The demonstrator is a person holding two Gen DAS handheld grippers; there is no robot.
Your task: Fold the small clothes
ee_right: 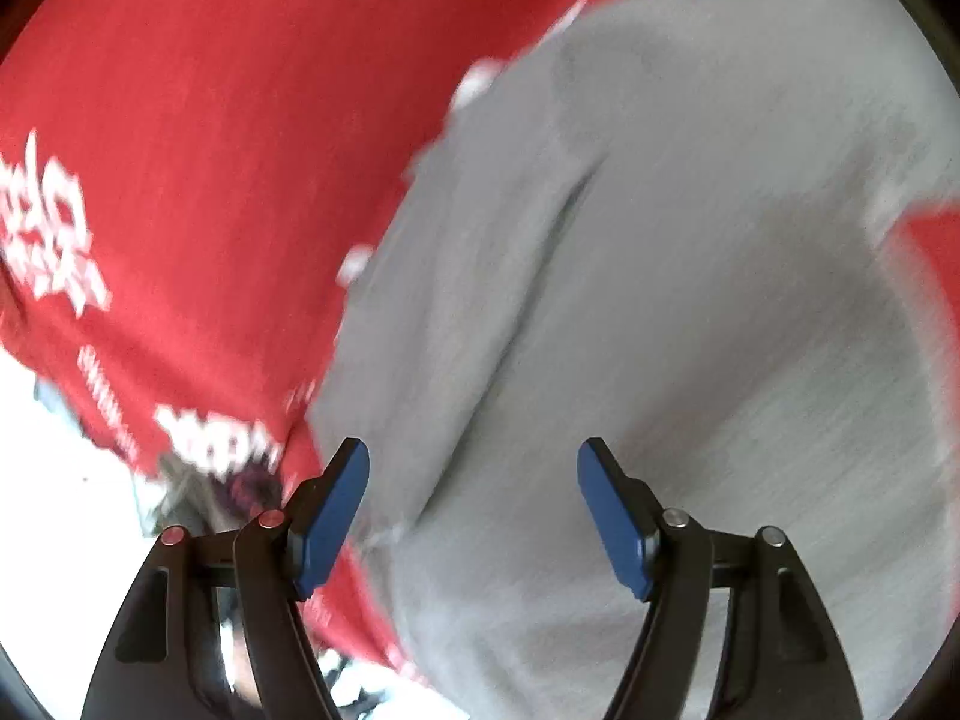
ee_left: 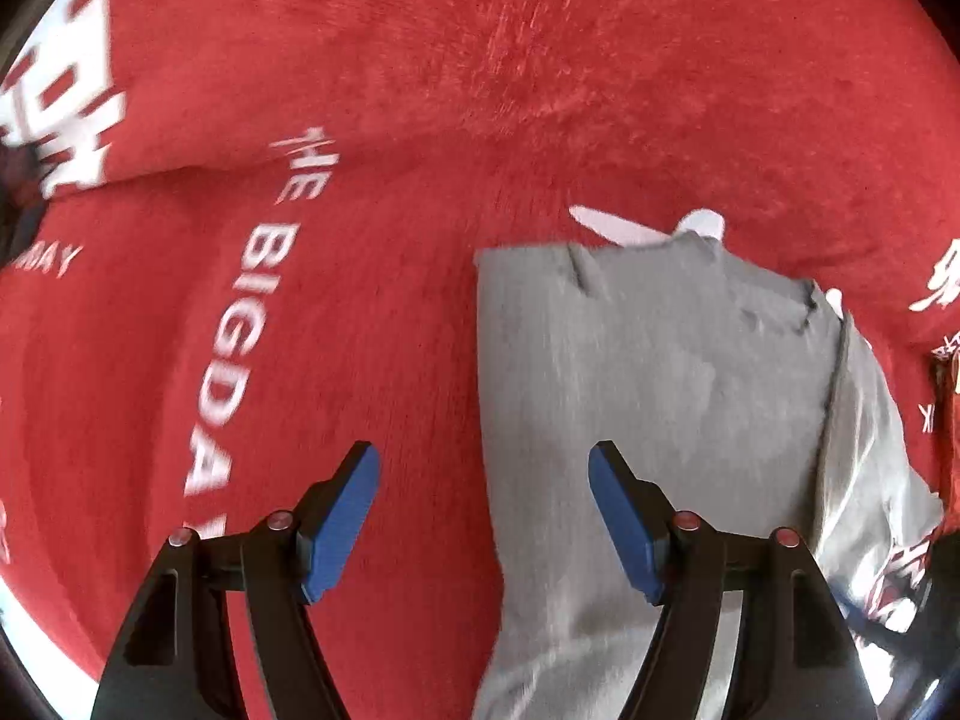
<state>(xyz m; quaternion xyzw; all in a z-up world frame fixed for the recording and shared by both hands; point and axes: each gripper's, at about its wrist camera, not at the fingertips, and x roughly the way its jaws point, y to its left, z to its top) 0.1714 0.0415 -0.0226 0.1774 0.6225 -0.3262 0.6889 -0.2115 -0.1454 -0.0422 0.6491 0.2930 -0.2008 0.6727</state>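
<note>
A grey garment (ee_left: 648, 396) lies folded on a red plush cloth with white lettering (ee_left: 372, 90). In the left wrist view its straight left edge runs down between my fingers. My left gripper (ee_left: 483, 480) hovers open over that edge, blue pads (ee_left: 345, 522) apart, nothing pinched. In the right wrist view the grey garment (ee_right: 660, 300) fills the right side, blurred by motion. My right gripper (ee_right: 474, 474) stands open above it, with its blue pads (ee_right: 612, 516) wide and free of the fabric.
The red cloth (ee_right: 210, 150) covers the whole surface and carries white letters (ee_left: 264, 312). Its edge drops off at the lower left of the right wrist view, where a bright white floor (ee_right: 60, 450) shows.
</note>
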